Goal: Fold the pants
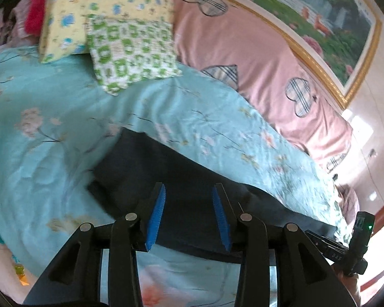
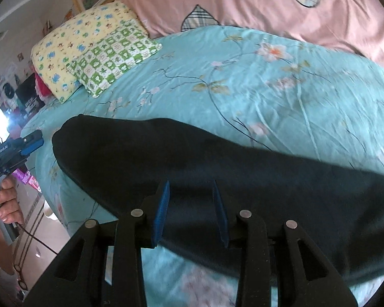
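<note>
One pair of dark pants (image 2: 204, 168) lies flat across the bed (image 2: 256, 81), low in both frames. Two pillows (image 1: 107, 23) sit upper left. Left gripper (image 1: 189, 215) and right gripper (image 2: 190, 212) hover with fingers parted, holding nothing.

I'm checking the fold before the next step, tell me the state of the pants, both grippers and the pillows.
Pants: dark, lying flat on the bed, not gripped.
Left hand-held gripper: open, nothing held.
Right hand-held gripper: open, nothing held.
Pillows: stacked, green one overlapping yellow.
</note>
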Tool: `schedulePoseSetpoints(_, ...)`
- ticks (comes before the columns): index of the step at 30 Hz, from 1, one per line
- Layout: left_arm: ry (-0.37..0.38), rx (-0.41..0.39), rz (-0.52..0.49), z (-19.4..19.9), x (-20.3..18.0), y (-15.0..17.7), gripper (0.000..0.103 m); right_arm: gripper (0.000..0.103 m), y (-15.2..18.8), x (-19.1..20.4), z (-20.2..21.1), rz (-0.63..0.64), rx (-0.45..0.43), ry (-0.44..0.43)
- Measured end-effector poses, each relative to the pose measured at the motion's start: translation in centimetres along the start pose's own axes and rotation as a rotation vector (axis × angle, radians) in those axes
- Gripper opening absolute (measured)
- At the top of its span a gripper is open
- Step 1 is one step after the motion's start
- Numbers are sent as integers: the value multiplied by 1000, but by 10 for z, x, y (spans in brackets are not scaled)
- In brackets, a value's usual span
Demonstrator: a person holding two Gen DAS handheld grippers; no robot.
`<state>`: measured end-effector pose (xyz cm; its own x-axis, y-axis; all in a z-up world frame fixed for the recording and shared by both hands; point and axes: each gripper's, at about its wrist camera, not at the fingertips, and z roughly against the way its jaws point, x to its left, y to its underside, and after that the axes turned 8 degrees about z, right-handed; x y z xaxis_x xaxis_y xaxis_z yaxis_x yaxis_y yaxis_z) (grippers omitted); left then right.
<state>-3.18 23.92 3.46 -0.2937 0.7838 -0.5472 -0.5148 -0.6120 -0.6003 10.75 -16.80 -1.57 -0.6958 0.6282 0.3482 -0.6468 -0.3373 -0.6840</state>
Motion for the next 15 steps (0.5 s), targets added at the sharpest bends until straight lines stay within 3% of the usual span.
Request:
schedulePoseSetpoints(11,84,101,-108,-28,-61,29,44,37,32,-39,43,-119,-41,65)
schedulePoseSetpoints(15,110,140,-133,-37,-77,37,45,46,45,-50,57,-173,-60,90)
